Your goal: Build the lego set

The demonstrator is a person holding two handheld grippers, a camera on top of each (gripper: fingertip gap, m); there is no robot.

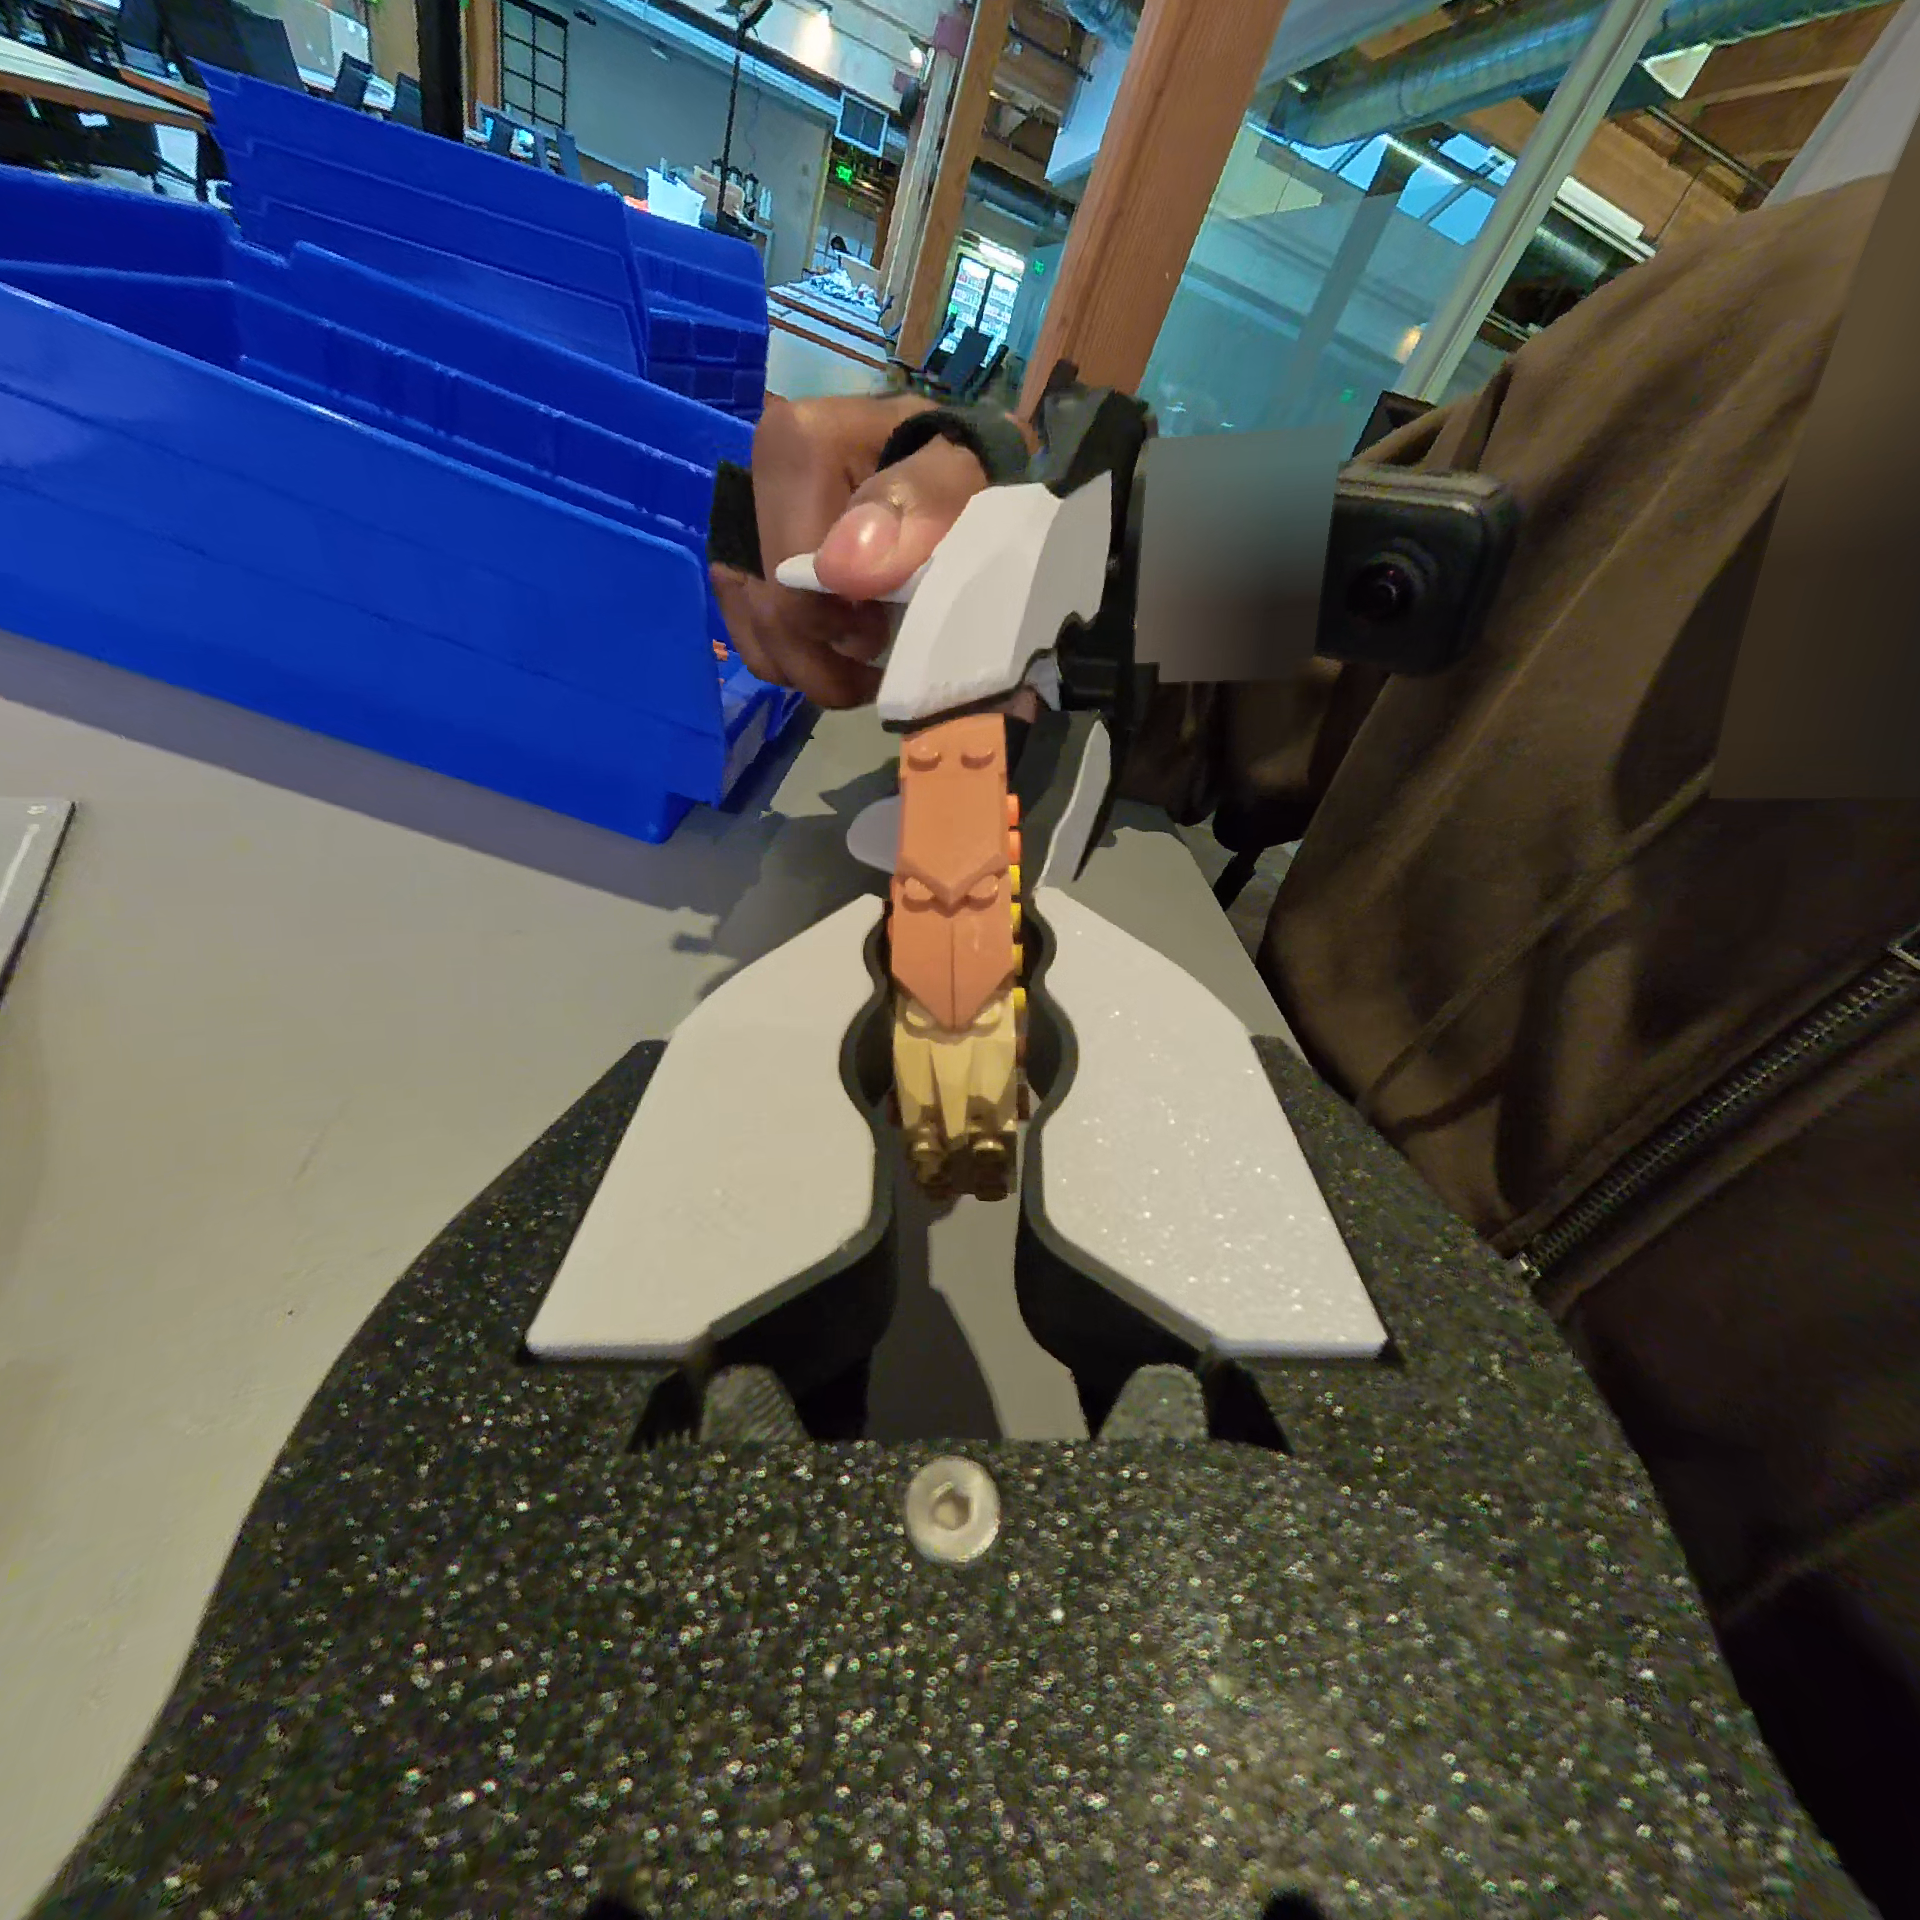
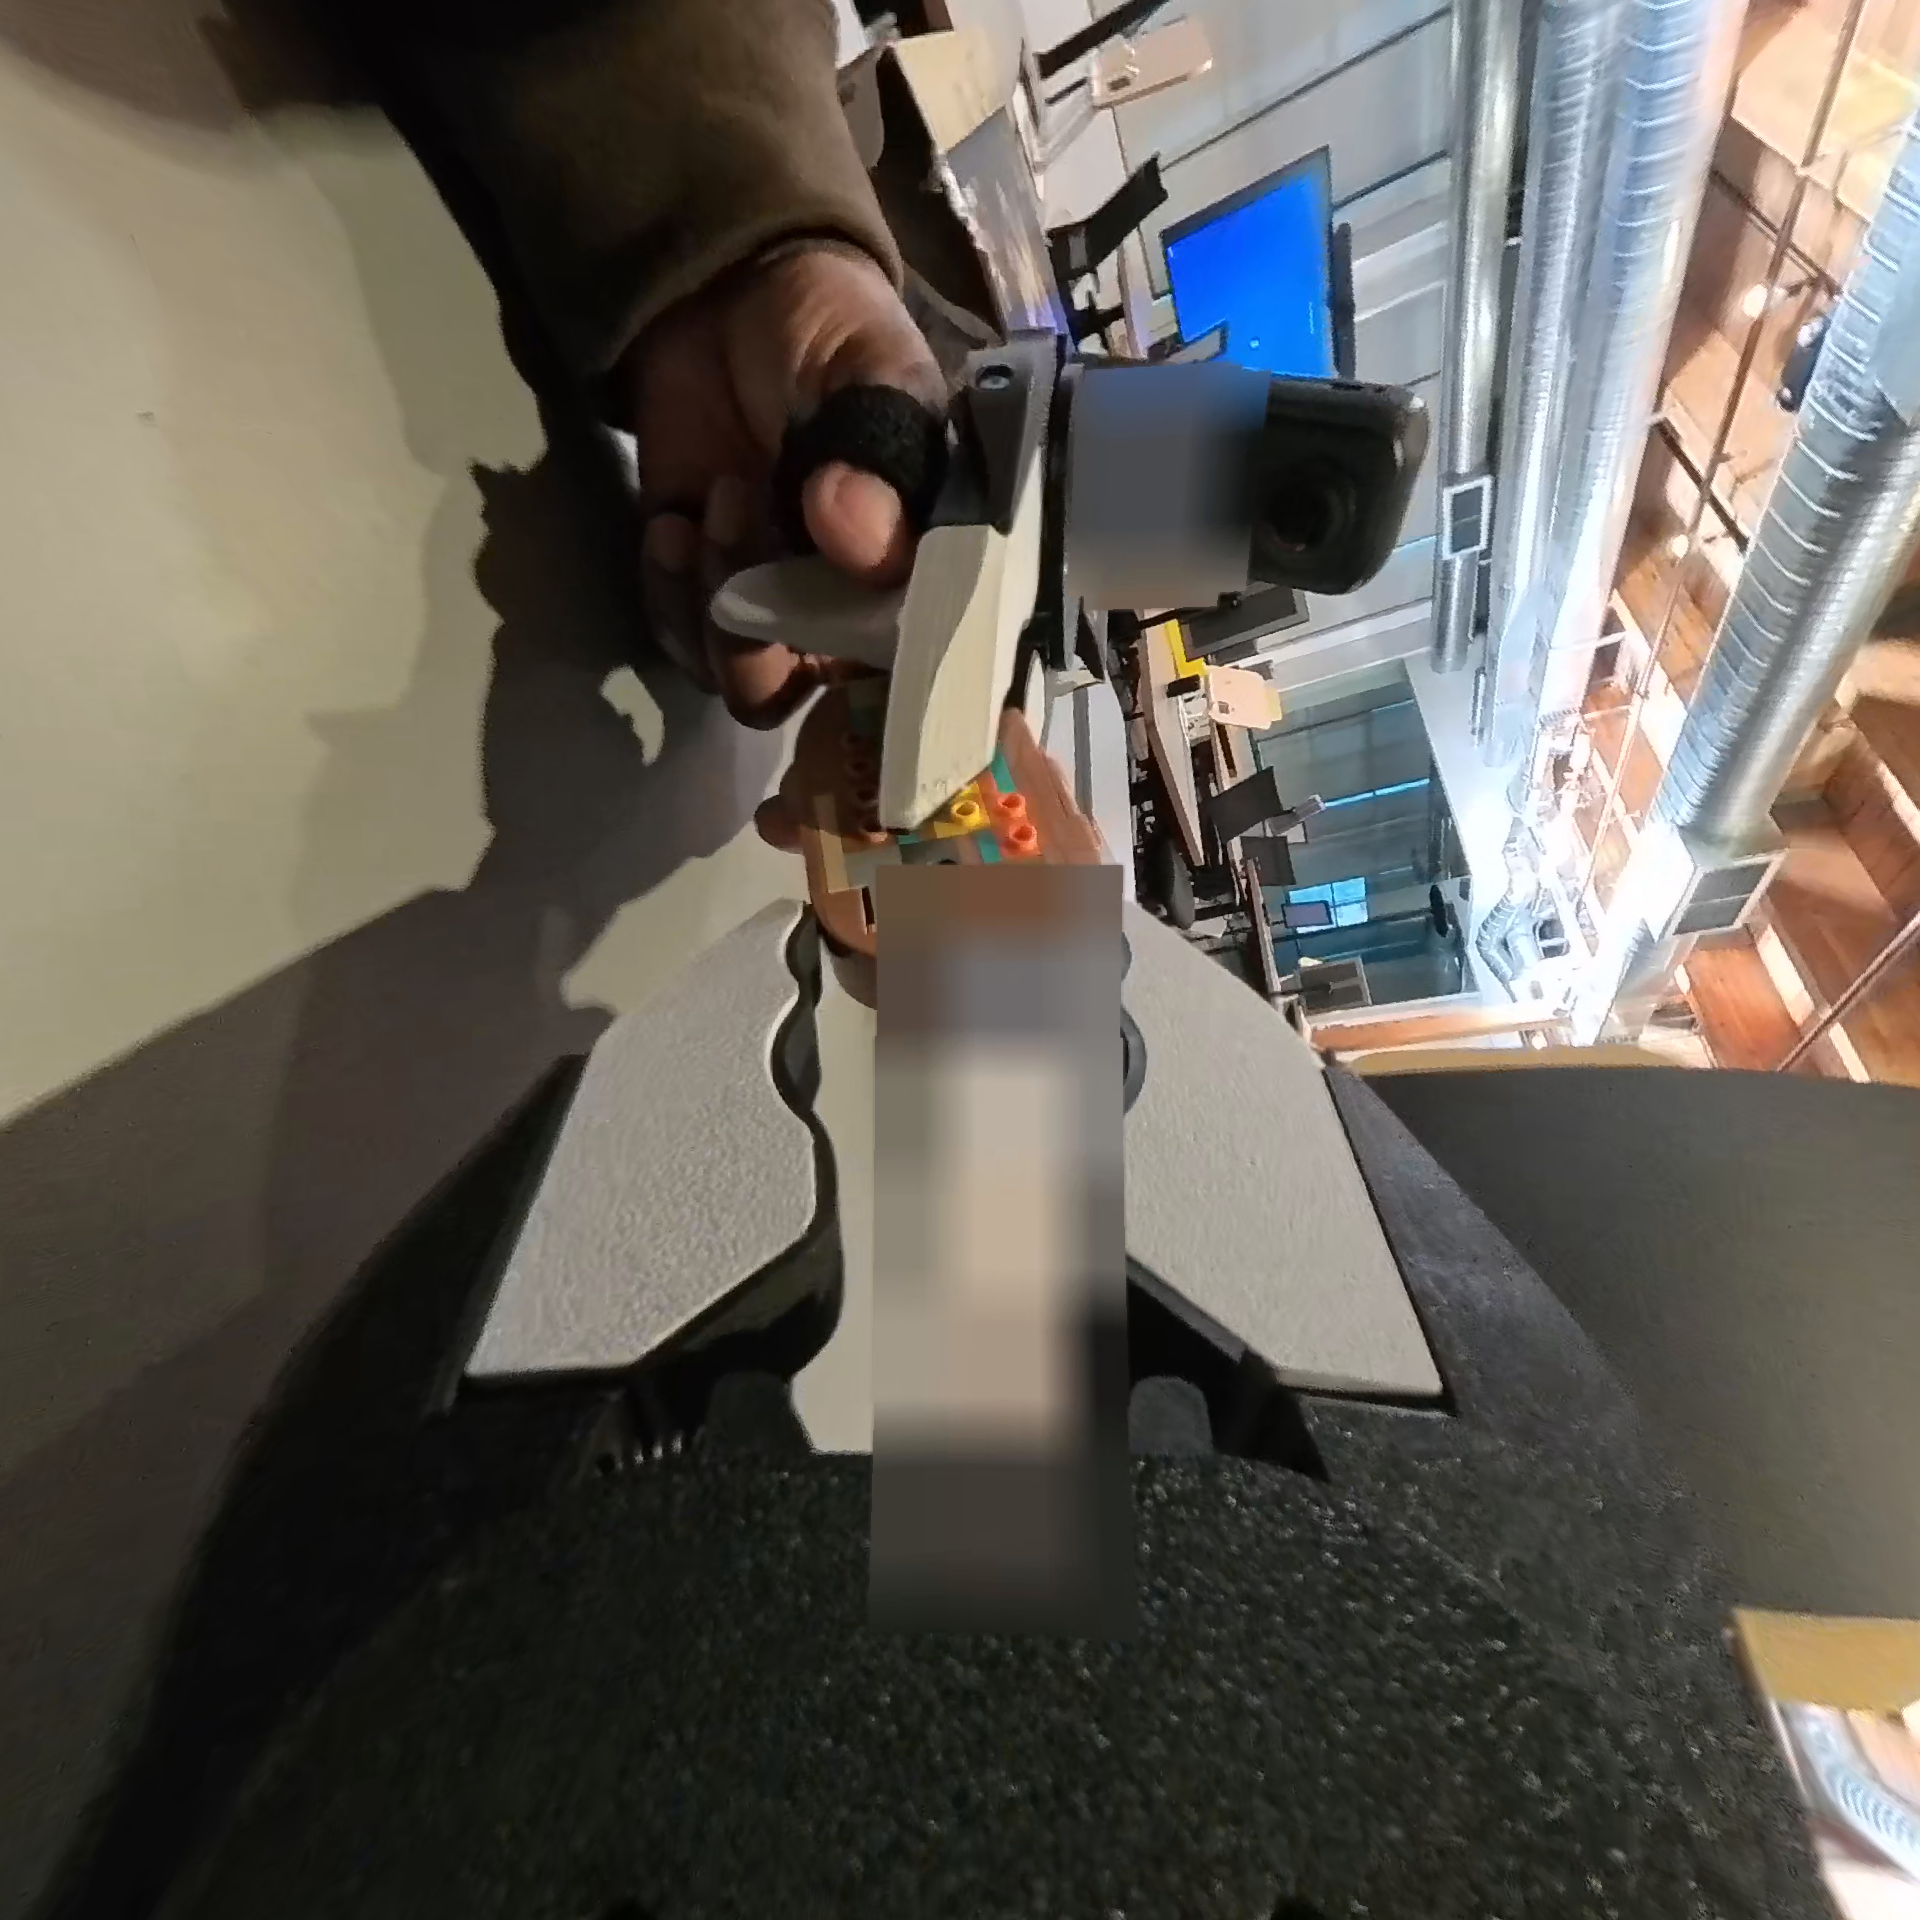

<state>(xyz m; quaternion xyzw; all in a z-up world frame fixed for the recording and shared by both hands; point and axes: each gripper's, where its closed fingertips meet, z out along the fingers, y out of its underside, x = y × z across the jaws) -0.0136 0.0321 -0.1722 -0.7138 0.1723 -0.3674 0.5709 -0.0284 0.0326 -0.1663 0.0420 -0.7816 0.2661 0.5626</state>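
The lego model [image 1: 951, 935] — a long build of salmon-orange and tan bricks — is held above the grey table [image 1: 312, 987], well clear of the blue bins [image 1: 364, 468] stacked at the table's far side. Its tan end is clamped between the fingers of the left gripper [image 1: 956, 1039], and its far end is pinched by the right gripper [image 1: 997, 717], which is gripped by a hand [image 1: 831, 540] in a brown sleeve. In the right wrist view, yellow, orange and teal studs are seen on the model [image 2: 977, 821] — the right gripper's own tips are masked by a blur patch.
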